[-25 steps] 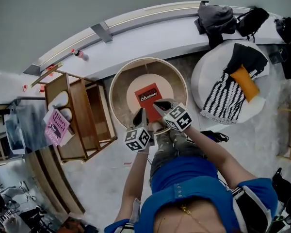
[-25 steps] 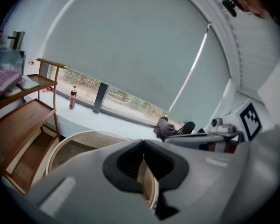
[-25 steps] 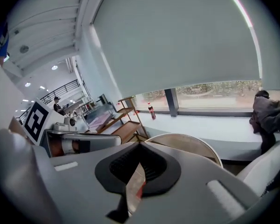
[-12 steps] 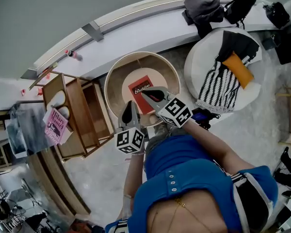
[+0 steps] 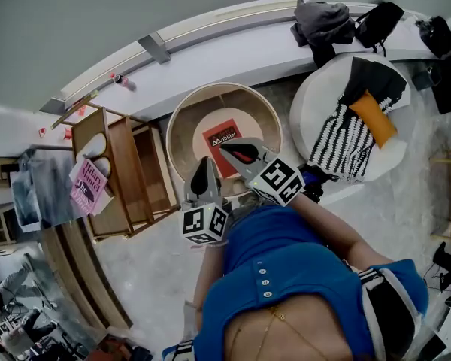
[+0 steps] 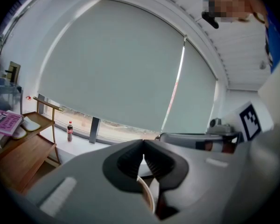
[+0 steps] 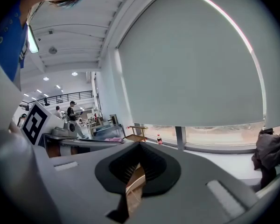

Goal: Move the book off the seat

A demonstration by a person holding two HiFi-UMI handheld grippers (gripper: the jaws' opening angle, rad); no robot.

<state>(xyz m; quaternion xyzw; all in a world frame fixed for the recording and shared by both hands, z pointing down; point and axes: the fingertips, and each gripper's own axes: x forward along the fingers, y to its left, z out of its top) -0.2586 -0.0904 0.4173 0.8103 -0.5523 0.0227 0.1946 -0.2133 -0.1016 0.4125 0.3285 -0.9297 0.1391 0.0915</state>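
Seat check: one red book (image 5: 227, 139) lying at centre of one round seat (image 5: 186, 138).
Two tools above seat's near side: left gripper (image 5: 202, 168), right gripper (image 5: 231, 150), each pressed together. Pale speckled floor (image 5: 154, 273); curved window ledge (image 5: 233, 51).

A wooden shelf (image 5: 128, 179) stands on the floor at the left, below the long white sill (image 5: 233, 47). A pink book (image 5: 88, 186) lies at the left edge of its top board, with two pale rounded things (image 5: 94, 150) just beside it. A small bottle (image 5: 122, 81) stands upright near the sill's left end. At the sill's right end a grey garment (image 5: 323, 22) is heaped, with a black bag (image 5: 381, 19) just beside it. Below them, a round white pouf (image 5: 312, 111) carries a striped throw (image 5: 346, 145) that hangs over its front edge. An orange cushion (image 5: 373, 119) lies on the throw near the pouf's right edge. A grey blind (image 6: 116, 64) covers the window above the sill.
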